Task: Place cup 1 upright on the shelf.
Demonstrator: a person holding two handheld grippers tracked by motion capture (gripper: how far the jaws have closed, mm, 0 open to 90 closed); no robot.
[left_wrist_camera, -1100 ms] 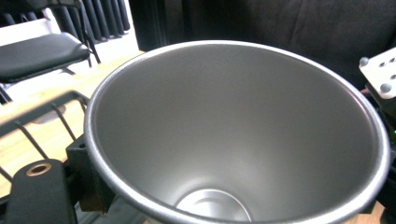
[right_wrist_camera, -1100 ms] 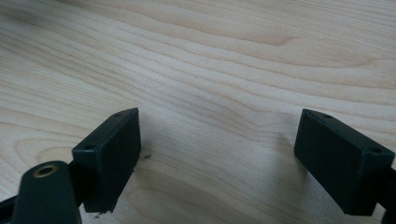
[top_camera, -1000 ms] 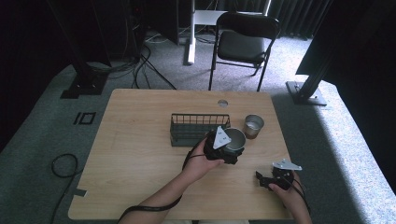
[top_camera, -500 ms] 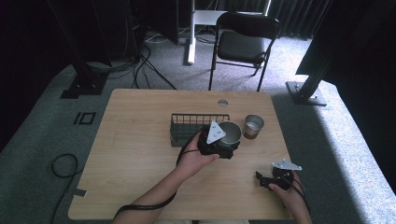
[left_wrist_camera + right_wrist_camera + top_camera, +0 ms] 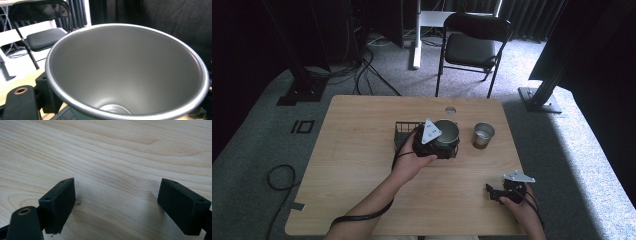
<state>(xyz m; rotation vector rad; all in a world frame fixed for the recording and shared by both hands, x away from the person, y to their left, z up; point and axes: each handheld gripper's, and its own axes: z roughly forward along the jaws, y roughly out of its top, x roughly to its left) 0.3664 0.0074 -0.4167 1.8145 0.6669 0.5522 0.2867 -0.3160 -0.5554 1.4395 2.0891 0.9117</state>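
Far left of the high view, lower part: a black cable loop (image 5: 279,177) is seen on the grey carpet, w/ a small square floor plate (image 5: 302,126) a bit above it. The wooden bench (image 5: 357,165) takes up the middle of the frame.

Approx center of the high view, the left tool (image 5: 432,142) is held in a hand (image 5: 412,159) coming up from the bottom edge, grey three-cornered plate on top. It's pinched on a big metal cup (image 5: 446,132), which is held over the right end of a black wire basket (image 5: 404,131); whether the cup touches the basket can't be told from here. In the left tool view the cup (image 5: 125,72) is seen right up close, tilted toward the lens, its base visible deep down, w/ a black folding chair (image 5: 40,37) at upper left behind it.

Just right of that, a smaller metal cup (image 5: 483,135) is stood upright on the bench, apart from the basket. A round hole (image 5: 450,110) is cut in the bench top near the far edge.

Lower right of the high view: the right tool (image 5: 494,192) is rested low on the bench in the other hand (image 5: 519,202). In the right tool view its jaws are spread wide, nothing btwn them, just bare wood grain (image 5: 112,157).
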